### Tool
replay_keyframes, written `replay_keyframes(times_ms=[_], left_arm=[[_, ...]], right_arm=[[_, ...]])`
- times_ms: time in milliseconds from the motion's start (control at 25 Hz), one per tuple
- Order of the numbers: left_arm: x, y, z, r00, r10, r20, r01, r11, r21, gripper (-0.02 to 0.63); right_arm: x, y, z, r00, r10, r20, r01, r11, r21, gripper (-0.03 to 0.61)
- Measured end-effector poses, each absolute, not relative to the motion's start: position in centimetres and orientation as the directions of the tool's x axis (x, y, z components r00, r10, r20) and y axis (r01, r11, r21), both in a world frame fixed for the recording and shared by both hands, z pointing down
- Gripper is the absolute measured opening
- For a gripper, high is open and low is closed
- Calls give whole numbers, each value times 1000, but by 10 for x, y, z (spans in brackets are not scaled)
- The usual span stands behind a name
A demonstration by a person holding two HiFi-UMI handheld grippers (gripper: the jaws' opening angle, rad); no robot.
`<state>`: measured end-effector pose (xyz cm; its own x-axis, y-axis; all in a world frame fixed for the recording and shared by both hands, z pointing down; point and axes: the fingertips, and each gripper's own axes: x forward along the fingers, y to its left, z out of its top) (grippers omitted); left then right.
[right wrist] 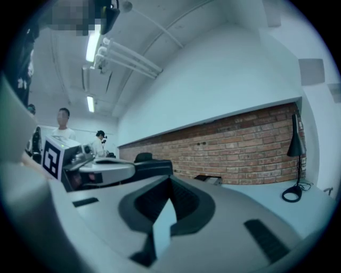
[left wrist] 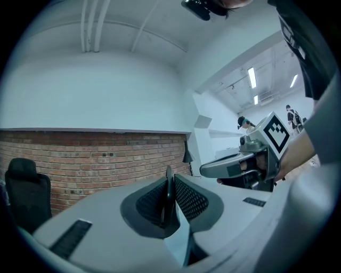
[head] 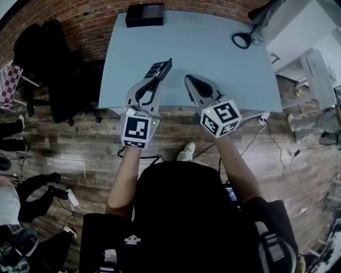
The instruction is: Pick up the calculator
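In the head view a flat black calculator [head: 159,69] with light keys is lifted off the pale blue table [head: 213,48], near its front edge. My left gripper [head: 153,81] is shut on the calculator's near end. The left gripper view shows the calculator [left wrist: 168,192] edge-on as a thin dark slab pinched between the ribbed pads. My right gripper [head: 191,80] hovers beside it to the right, shut with nothing in it; its jaws meet in the right gripper view [right wrist: 170,184]. That view also has the calculator [right wrist: 152,166] at its left.
A black box [head: 144,14] sits at the table's far edge against the brick wall. A black desk lamp [head: 244,38] stands at the far right corner. A black office chair [head: 56,69] stands left of the table, white furniture [head: 314,74] to the right. People are on the floor at the left.
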<state>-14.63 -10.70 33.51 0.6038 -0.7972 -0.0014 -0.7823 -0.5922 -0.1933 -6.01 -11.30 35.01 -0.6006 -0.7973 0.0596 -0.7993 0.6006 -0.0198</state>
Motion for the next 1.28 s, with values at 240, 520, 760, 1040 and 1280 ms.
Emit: replay_keyframes(times_ms=[240,520,760,1040,1280], left_arm=[[-156,-93,332,624,-781,-12,-762,-606,-226,51],[-164,-78,337,654,-757,-21,-741,-634,-219,51],[-174,-71,337,663,-748,-27,-735,-645,-210,51],[-181,-64,345,657,-753,-21,-743,-643,-187,51],[-175,-58,340,651,-758,-30,-747,-634,-200,51]], right_arm=[[-73,-98,348,-581,-811,63,-813,582,-8,5],[-89,-85,349,-566,-822,64,-824,567,6,5],[-99,-74,350,-562,-824,71,-825,564,21,5],[-99,-63,352,-560,-826,64,-827,562,19,5],[-97,-57,351,-576,-816,59,-816,577,22,5]])
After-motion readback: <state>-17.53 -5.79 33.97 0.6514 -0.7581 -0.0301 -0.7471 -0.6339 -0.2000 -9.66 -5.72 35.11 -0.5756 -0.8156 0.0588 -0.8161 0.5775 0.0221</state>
